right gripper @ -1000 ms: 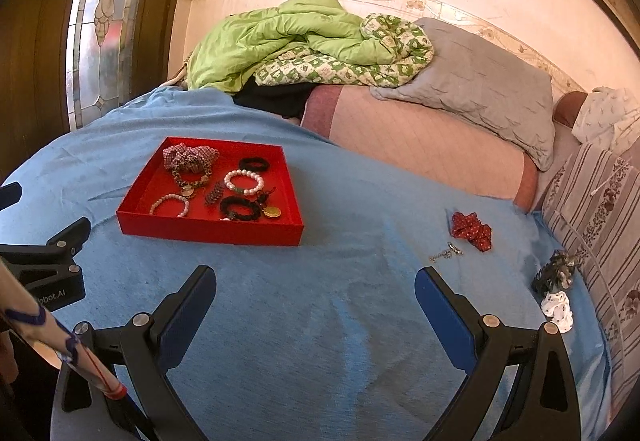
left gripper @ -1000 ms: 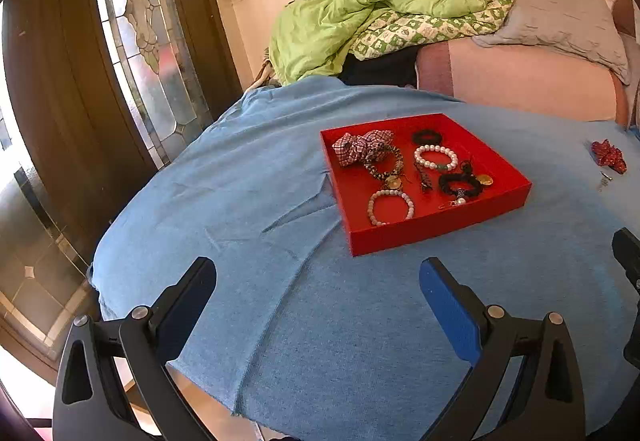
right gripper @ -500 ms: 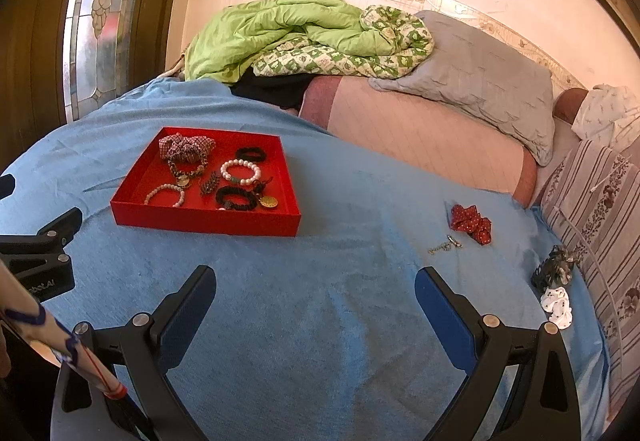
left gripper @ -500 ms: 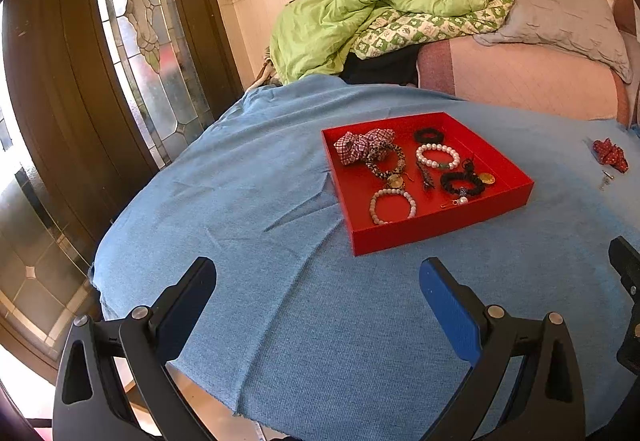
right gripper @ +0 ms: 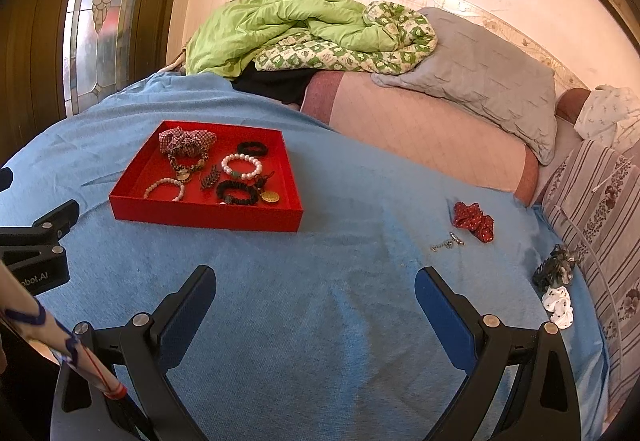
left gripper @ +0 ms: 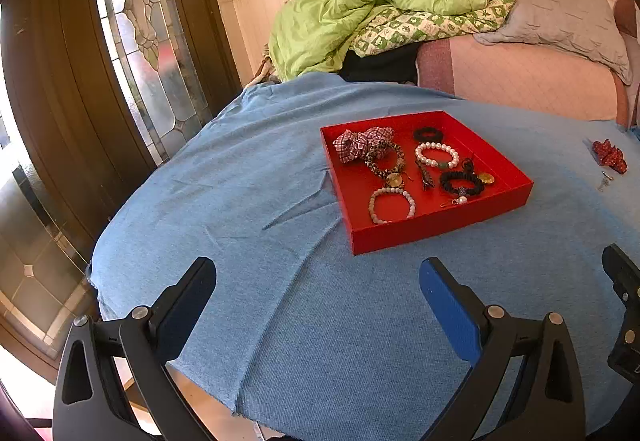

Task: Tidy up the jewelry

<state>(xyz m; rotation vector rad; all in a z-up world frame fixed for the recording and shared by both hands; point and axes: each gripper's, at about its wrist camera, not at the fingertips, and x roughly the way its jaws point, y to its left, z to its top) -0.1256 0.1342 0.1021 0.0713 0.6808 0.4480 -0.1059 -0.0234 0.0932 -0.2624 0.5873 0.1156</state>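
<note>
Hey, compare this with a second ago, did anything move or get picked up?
Nothing was picked up or let go. The right gripper has drifted a little left and forward, so the red tray sits further right in its view. The left gripper barely shifted. Both are open and empty as before. The red scrunchie and small chain lie on the blue cloth where they were.

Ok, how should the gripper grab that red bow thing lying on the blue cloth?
The red bow scrunchie lies flat on the blue cloth, well right of the red tray. I'd bring the open right gripper straight down from above and pinch one puffy fold. It's soft, bunched fabric, so a fold should squeeze easily. Steer clear of the little metal chain beside it.
</note>
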